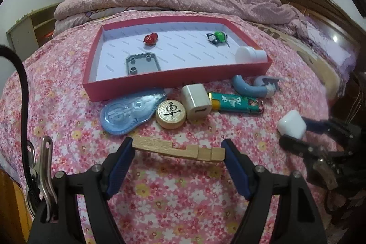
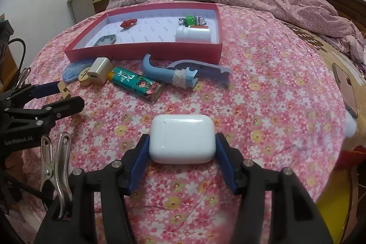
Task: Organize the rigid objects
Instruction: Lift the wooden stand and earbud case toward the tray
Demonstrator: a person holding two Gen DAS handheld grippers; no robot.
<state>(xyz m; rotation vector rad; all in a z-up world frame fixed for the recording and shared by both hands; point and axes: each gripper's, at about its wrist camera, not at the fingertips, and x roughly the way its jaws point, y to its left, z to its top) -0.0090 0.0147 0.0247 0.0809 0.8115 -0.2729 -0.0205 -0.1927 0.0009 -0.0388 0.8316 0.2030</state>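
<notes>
- The right gripper (image 2: pixel 182 148) is clamped on a white earbud case (image 2: pixel 182 138), one blue pad against each short side; the case is pinched between the pads above the flowered bedspread (image 2: pixel 263 88), towards the near edge of the bed
- The left gripper (image 1: pixel 178 149) stands wide, and a notched wooden block (image 1: pixel 176 149) spans the gap from one blue pad to the other — whether the pads press on it I cannot tell
- Beyond the block lie a blue tape dispenser (image 1: pixel 128 114), a round wooden chess piece (image 1: pixel 170 113), a white charger cube (image 1: pixel 196 102) and a green lighter (image 1: pixel 238 103), in a row just before the near wall of the red tray (image 1: pixel 164 81)
- In the tray: a grey plate (image 1: pixel 141 63), a red toy (image 1: pixel 150 38), a green toy (image 1: pixel 217 37) and a white bottle (image 1: pixel 250 54) in its near right corner
</notes>
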